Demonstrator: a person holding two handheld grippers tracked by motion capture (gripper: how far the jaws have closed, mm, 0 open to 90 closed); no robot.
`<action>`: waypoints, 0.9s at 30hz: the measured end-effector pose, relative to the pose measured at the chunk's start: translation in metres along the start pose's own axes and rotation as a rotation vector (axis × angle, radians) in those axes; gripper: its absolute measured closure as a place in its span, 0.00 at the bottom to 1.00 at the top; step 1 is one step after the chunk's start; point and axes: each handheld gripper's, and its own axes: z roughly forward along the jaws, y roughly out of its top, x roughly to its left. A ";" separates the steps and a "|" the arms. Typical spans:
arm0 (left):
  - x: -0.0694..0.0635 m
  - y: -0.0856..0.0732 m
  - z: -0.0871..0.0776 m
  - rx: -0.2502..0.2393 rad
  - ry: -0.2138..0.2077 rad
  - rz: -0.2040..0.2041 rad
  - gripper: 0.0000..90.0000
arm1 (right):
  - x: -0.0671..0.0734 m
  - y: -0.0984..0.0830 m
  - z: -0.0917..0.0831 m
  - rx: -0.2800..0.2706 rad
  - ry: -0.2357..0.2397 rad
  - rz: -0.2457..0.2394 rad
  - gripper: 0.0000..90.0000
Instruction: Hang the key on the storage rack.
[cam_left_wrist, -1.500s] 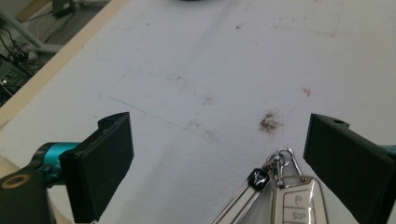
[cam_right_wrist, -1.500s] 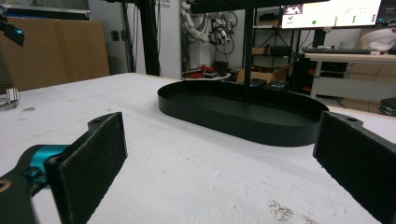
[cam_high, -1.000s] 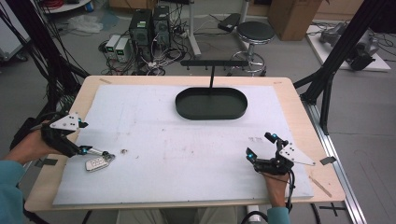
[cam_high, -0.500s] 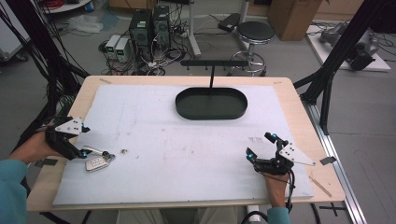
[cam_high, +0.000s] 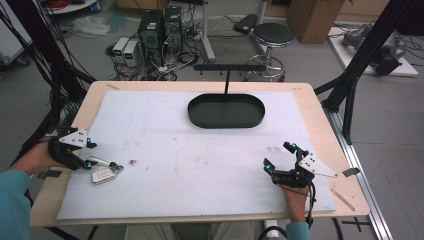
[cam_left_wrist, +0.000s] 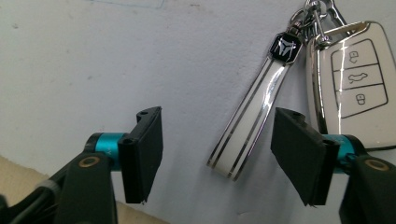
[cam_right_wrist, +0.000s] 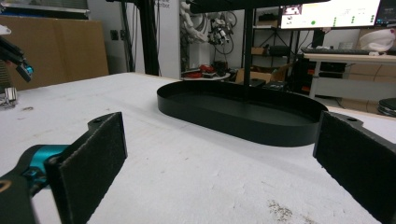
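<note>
At the near left corner of the white mat (cam_high: 200, 150), the key fob (cam_high: 102, 175) lay flat, its white strap (cam_left_wrist: 250, 130) running back from the ring (cam_left_wrist: 315, 14) beside it. The left gripper (cam_high: 90, 161) sat low over them, and its jaws had just been closing: they stood about half open with the strap between the pads, neither pad touching it yet, so nothing was held. In the left gripper view the strap lay slanted across the gap, nearer the right-hand pad, and that pad's outer side was close against the fob's edge. The likely trouble was there: as the jaws came together that pad could shove the strap sideways or nudge the fob, so the smooth strap might be pinched only near its end and slip out on lifting. A grip that thin could also let the heavy fob swing and pull free. The right gripper (cam_high: 280, 162) rested on the mat near the right edge, jaws wide apart and empty, facing the black tray (cam_right_wrist: 243, 112) with its hook stand (cam_high: 227, 67), well apart from the fob.
</note>
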 end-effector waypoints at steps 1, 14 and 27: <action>0.000 -0.001 0.000 0.002 -0.004 -0.002 0.40 | 0.000 0.000 0.000 0.000 0.000 -0.001 0.02; 0.003 -0.003 0.004 0.030 -0.049 0.011 0.55 | 0.000 0.000 0.000 -0.001 -0.001 0.002 0.02; 0.001 -0.002 0.006 0.040 -0.105 0.056 0.75 | 0.000 0.000 0.000 -0.006 -0.002 0.005 0.02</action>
